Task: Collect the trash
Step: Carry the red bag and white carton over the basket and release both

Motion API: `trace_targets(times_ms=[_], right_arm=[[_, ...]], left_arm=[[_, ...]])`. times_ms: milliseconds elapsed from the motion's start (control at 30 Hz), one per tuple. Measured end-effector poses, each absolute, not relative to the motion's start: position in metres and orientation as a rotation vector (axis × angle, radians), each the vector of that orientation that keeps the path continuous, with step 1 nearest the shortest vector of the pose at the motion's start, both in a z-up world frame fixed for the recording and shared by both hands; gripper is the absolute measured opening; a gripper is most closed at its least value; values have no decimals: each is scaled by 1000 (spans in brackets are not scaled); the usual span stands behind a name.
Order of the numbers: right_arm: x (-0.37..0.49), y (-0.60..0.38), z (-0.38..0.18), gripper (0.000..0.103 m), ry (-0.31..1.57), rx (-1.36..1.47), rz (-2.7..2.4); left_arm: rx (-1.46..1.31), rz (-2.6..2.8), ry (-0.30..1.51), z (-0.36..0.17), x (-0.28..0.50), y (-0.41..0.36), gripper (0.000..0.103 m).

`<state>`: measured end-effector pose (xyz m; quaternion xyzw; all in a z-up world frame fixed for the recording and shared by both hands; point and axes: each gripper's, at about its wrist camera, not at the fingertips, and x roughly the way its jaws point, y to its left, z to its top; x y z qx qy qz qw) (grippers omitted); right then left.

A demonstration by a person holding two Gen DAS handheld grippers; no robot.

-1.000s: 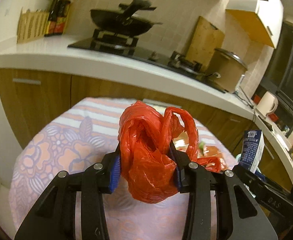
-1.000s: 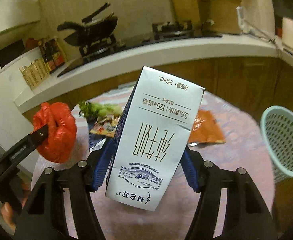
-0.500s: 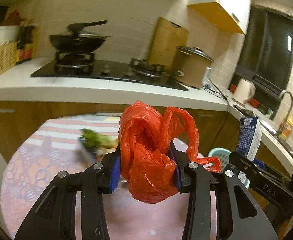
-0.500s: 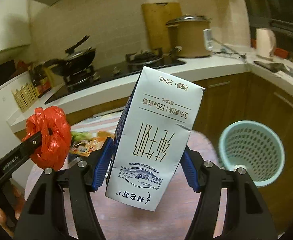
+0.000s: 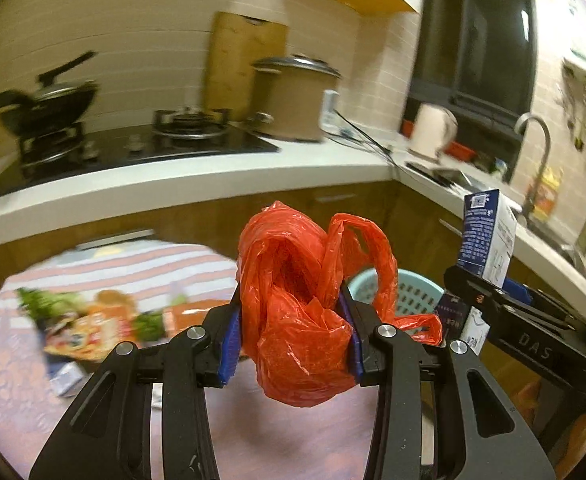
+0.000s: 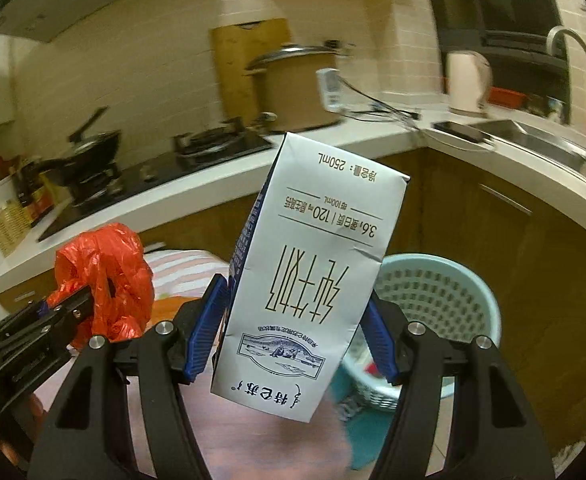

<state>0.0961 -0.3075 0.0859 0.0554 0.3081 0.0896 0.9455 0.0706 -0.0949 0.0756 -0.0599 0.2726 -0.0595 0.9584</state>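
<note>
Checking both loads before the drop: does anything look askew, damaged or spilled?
The milk carton in the right gripper is upside down, tilted, with a crease across its face. No spill shows. The red plastic bag is crumpled in the left gripper, one handle hanging loose.

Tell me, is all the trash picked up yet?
Not yet. Something already lies in the light-blue plastic basket. The left gripper holds a crumpled red plastic bag, the right gripper a white milk carton. Wrappers and greens remain on the table.
</note>
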Motion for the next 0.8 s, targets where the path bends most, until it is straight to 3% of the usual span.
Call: trace_targets(times_ms=[433, 800], right_arm=[[150, -380, 5, 61, 788, 76, -12], [189, -404, -55, 61, 930, 104, -62]], left_arm=[[-79, -262, 719, 13, 160, -190, 41], [-126, -307, 846, -35, 213, -221, 46]])
